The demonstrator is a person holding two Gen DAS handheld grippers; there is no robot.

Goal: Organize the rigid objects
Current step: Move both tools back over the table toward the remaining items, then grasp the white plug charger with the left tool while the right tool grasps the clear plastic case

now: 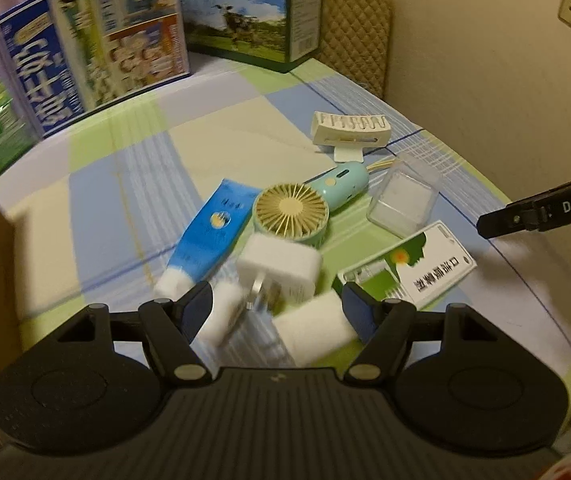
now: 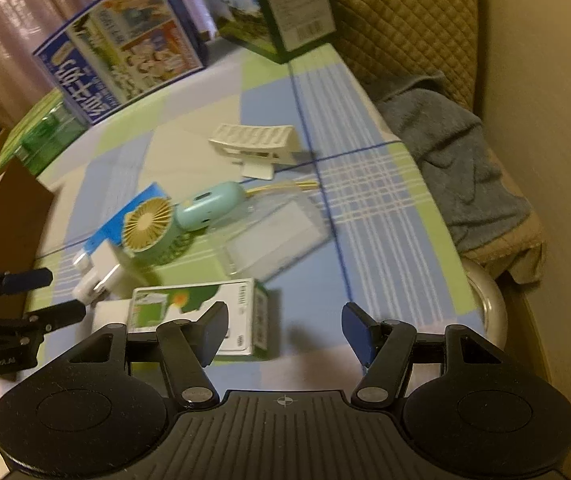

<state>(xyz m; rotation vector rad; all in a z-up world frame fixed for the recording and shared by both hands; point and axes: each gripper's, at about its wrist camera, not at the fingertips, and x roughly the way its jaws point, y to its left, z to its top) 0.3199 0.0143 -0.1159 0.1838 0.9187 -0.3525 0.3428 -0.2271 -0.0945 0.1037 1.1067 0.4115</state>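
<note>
left tool (image 1: 277, 312): open, empty, over white blocks (image 1: 313, 330) | right tool (image 2: 285, 332): open, empty, beside green-white box (image 2: 205, 312)

A checked tablecloth (image 1: 133, 184) covers the table; behind it hang pinkish curtains (image 2: 1, 32), a quilted chair back (image 2: 401, 20) against the cream wall (image 1: 485, 80).

"DAS" in white letters on the black right hand-held gripper (image 1: 541, 210), "GenRobot.AI" on the left hand-held gripper (image 2: 25, 300); print on the blue carton (image 1: 93, 44) and green-white box (image 1: 409, 264) upside down, unreadable.
</note>
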